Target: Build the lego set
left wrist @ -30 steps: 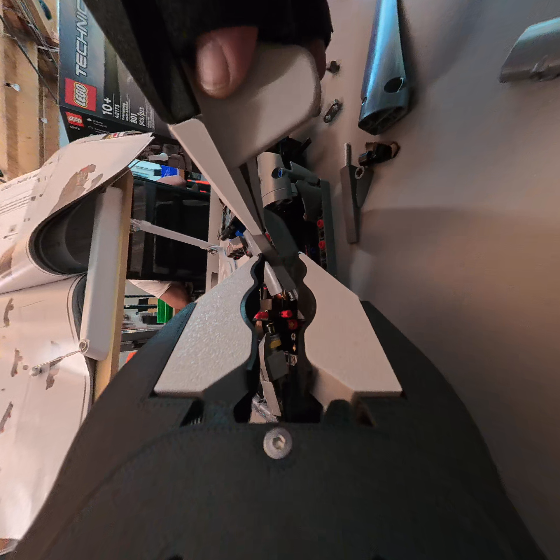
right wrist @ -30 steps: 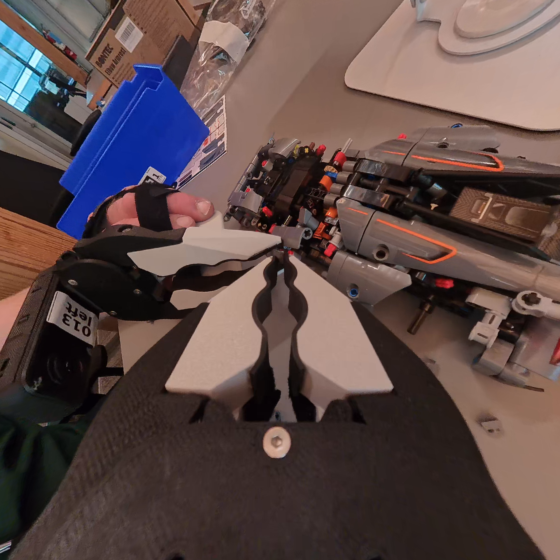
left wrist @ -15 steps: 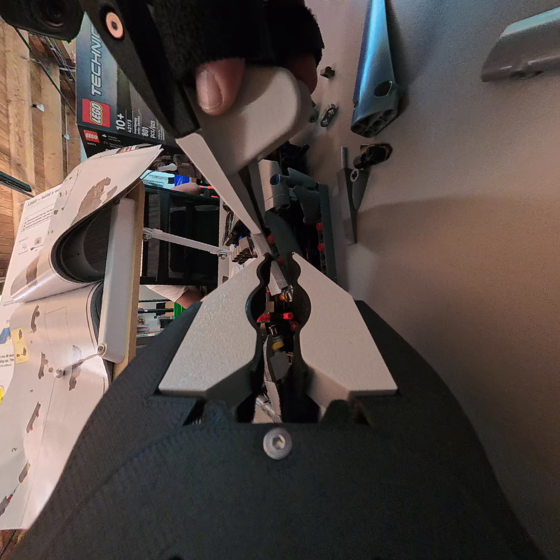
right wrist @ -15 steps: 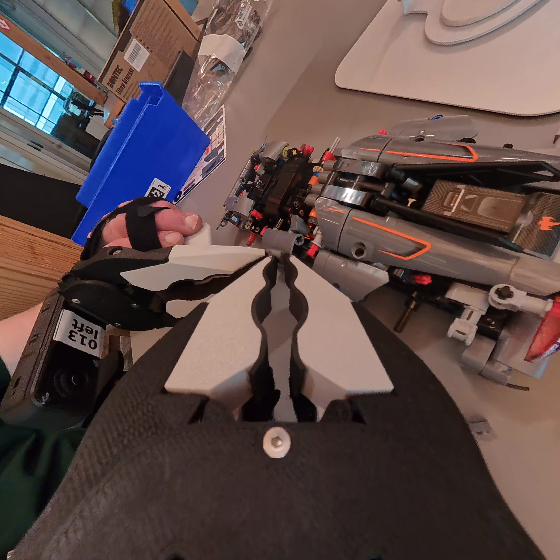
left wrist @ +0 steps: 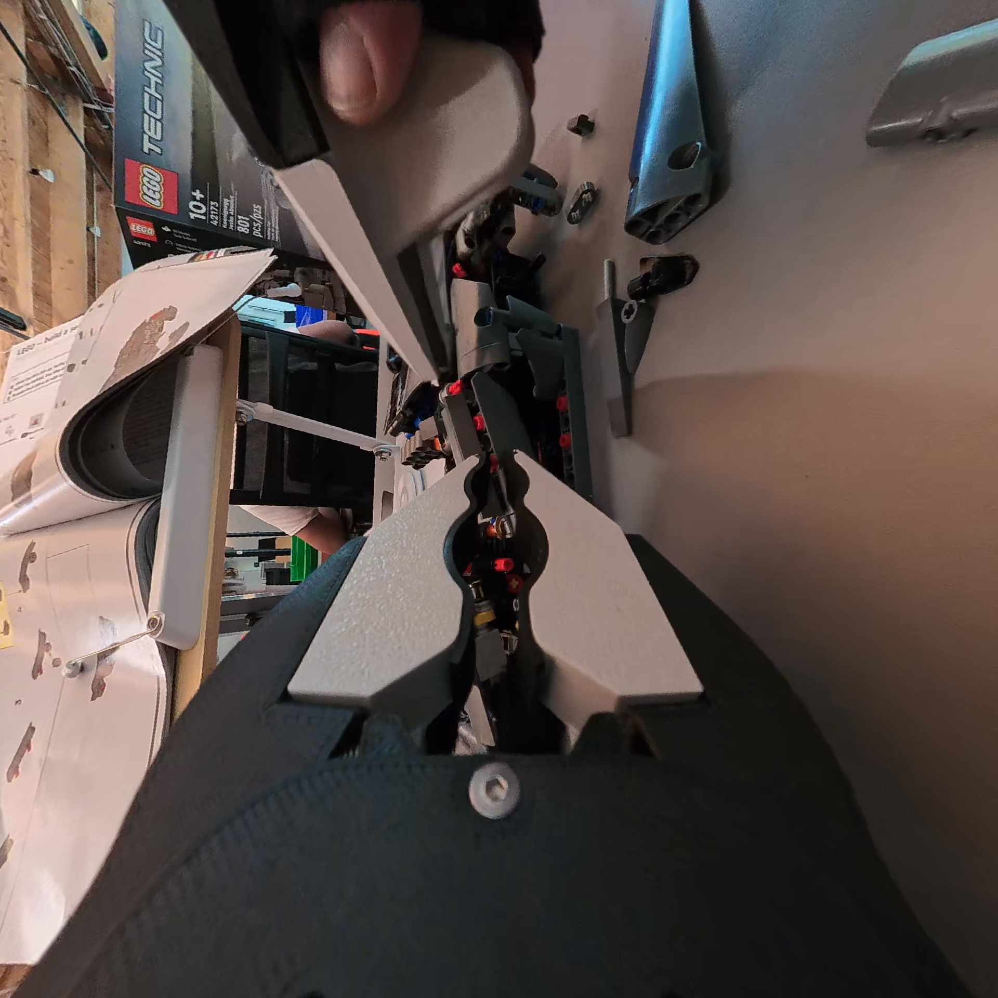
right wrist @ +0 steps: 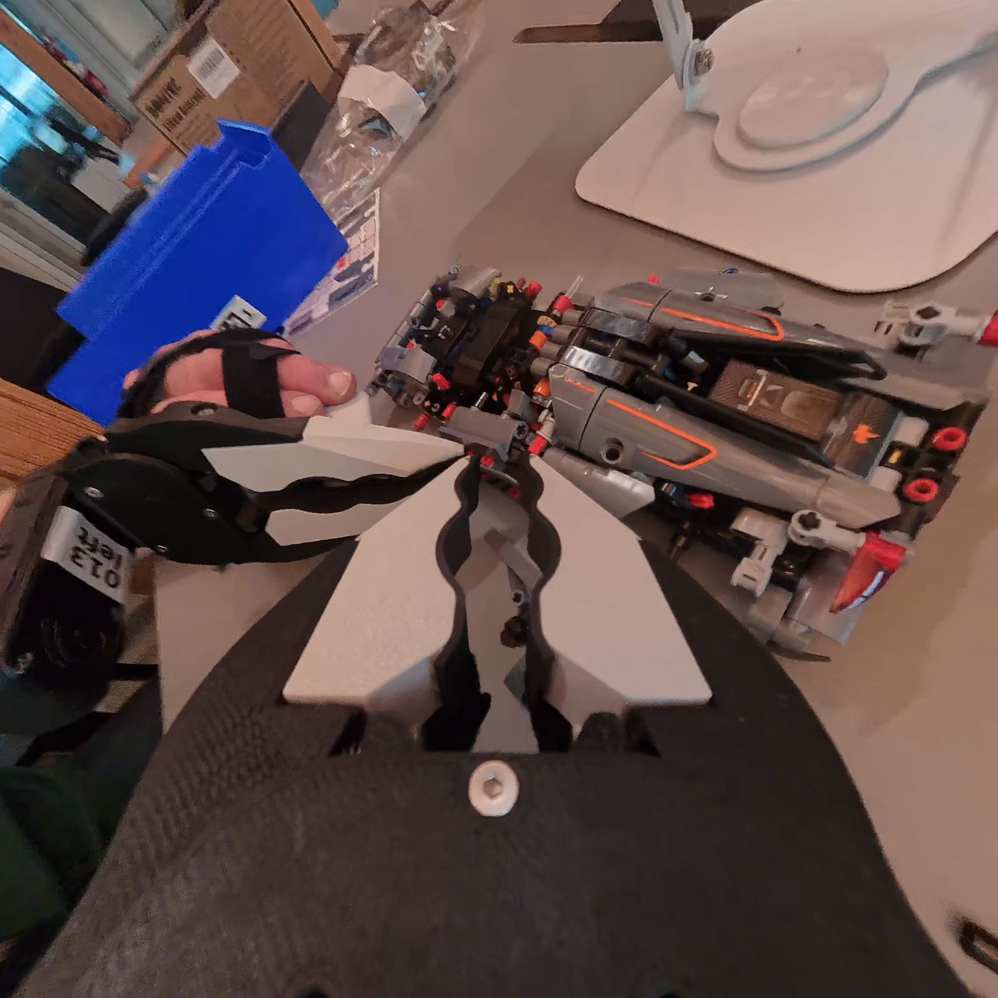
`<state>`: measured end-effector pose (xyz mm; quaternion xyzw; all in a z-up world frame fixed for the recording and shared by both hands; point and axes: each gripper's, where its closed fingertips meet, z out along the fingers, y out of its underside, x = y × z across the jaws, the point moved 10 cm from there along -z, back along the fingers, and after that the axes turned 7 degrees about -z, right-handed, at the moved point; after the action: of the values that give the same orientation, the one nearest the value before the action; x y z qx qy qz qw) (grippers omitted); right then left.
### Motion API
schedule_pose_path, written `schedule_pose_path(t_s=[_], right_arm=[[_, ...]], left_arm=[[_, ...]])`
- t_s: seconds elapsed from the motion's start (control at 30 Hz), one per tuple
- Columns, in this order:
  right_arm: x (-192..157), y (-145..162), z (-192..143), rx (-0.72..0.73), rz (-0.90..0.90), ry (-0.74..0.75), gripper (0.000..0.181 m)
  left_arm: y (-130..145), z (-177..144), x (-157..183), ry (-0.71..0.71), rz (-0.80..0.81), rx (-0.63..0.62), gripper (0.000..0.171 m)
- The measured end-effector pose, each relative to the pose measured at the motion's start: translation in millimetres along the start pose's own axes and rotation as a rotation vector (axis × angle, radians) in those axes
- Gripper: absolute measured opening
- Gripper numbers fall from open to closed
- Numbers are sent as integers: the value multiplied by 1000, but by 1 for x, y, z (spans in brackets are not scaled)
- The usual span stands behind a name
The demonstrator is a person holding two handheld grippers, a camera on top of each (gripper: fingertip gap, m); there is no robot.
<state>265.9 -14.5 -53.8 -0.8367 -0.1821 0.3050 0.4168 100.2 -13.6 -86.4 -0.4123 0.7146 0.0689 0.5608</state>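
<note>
At the nose of the lego car (right wrist: 675,410), flat on the desk (right wrist: 891,729): left claw (left wrist: 497,462) clenched on the front framework; right claw (right wrist: 499,459) meeting it tip to tip, nearly closed, grip not discernible. Likely hazard: opposed twisting, levering pinned beams loose or sliding the car.

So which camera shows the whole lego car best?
The right wrist view. There the car lies on the table seen nearly whole, grey with orange stripes and red tail lights. The left wrist view shows only its front end, mostly hidden behind both grippers' fingers.
</note>
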Motion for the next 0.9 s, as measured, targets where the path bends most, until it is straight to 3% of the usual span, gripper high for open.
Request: schedule_pose_path(t_s=[0.2, 0.3, 0.63, 0.9], right_arm=[[-8, -7, 10, -80, -171, 59, 18], [-7, -8, 15, -84, -195, 60, 9], [0, -9, 14, -87, -133, -28, 1], [1, -10, 17, -184, -42, -116, 1]], left_arm=[[0, 0, -1, 9, -7, 5, 4], [1, -1, 0, 12, -6, 6, 5], [-1, -3, -4, -15, -19, 27, 14], [0, -4, -6, -25, -31, 21, 21]])
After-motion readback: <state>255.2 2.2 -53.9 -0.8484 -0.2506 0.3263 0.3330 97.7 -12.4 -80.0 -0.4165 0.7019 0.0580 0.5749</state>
